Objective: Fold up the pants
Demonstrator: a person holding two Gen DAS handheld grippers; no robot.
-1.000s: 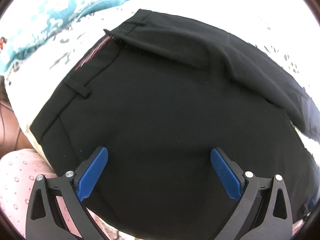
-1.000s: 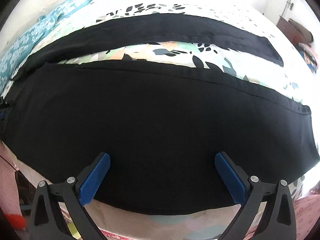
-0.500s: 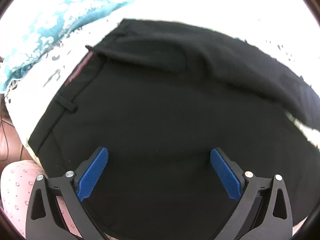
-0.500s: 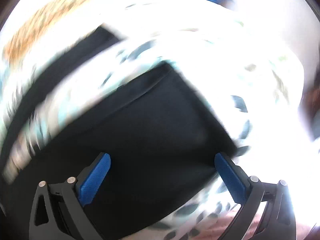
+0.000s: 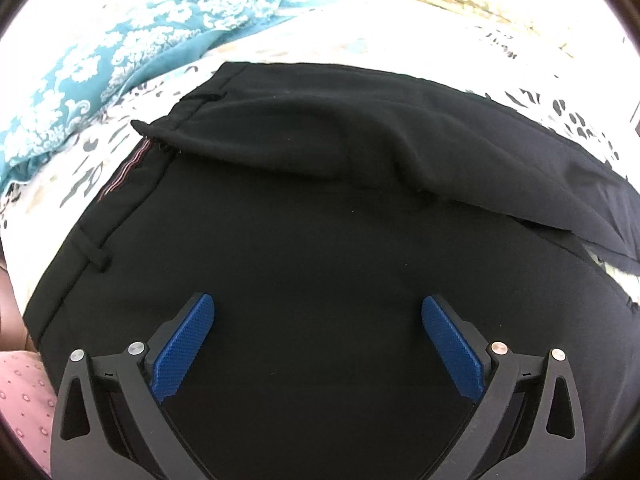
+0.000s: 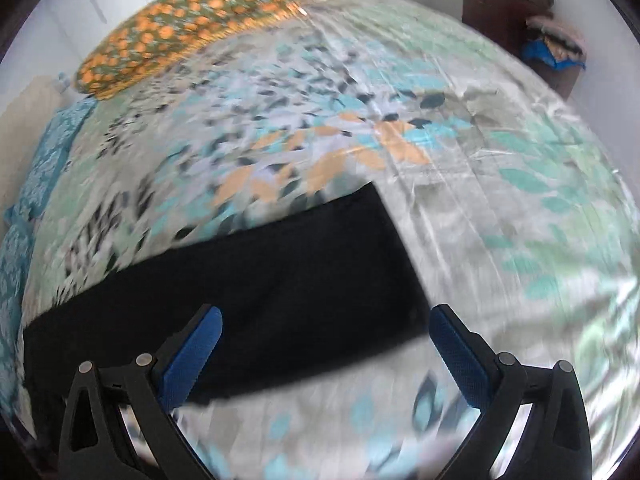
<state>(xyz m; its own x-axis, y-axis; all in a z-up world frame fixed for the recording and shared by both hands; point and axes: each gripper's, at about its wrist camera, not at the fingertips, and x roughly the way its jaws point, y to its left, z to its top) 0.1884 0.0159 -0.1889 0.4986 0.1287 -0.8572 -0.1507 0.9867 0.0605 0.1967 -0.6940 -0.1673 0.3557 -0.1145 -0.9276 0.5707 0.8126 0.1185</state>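
Black pants (image 5: 320, 232) lie on a bed with a leaf-print sheet. In the left wrist view I see the waist end, with the waistband and a belt loop (image 5: 94, 254) at the left and a fold of cloth across the top. My left gripper (image 5: 318, 324) is open and empty, low over the seat area. In the right wrist view a pant leg (image 6: 260, 280) runs from lower left to its hem at the right. My right gripper (image 6: 326, 336) is open and empty over the leg's hem end.
A teal patterned cloth (image 5: 100, 68) lies bunched at the far left of the bed. An orange-flowered pillow (image 6: 192, 24) lies at the bed's far end. A dark cabinet with clothes (image 6: 532, 28) stands at the back right. The sheet (image 6: 500, 200) extends right of the hem.
My right gripper has swung along the leg towards the hem end; only one leg shows now. My left gripper has shifted slightly over the waist area. Both stayed open.
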